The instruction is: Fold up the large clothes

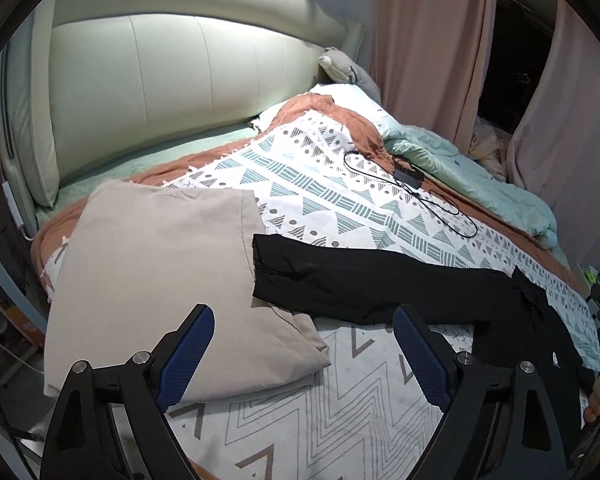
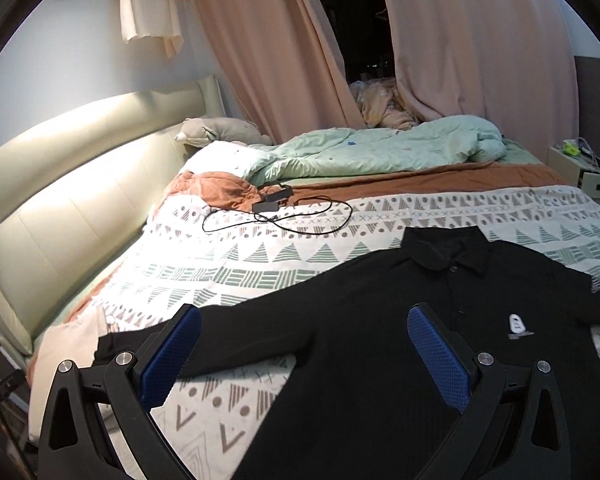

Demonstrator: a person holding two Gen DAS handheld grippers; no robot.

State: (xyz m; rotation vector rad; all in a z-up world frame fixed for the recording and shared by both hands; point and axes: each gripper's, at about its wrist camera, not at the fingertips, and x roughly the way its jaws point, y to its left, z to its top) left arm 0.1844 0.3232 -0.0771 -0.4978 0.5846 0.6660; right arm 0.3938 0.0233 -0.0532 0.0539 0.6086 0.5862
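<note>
A black long-sleeved polo shirt (image 2: 380, 320) lies spread face up on the patterned bedspread (image 2: 284, 256), collar toward the far side. One sleeve (image 1: 340, 280) stretches out to the left, its cuff resting on a folded beige garment (image 1: 156, 272). My left gripper (image 1: 304, 316) is open and empty, hovering just above the sleeve and the beige garment's edge. My right gripper (image 2: 304, 316) is open and empty, above the shirt's body and sleeve. The shirt's right side runs out of view.
A black charger with looped cable (image 2: 276, 208) lies on the bedspread beyond the shirt. A mint quilt (image 2: 380, 148) is bunched at the far side. A cream padded headboard (image 1: 160, 92) is on the left, pink curtains (image 2: 284, 48) behind, a nightstand (image 2: 580, 168) at right.
</note>
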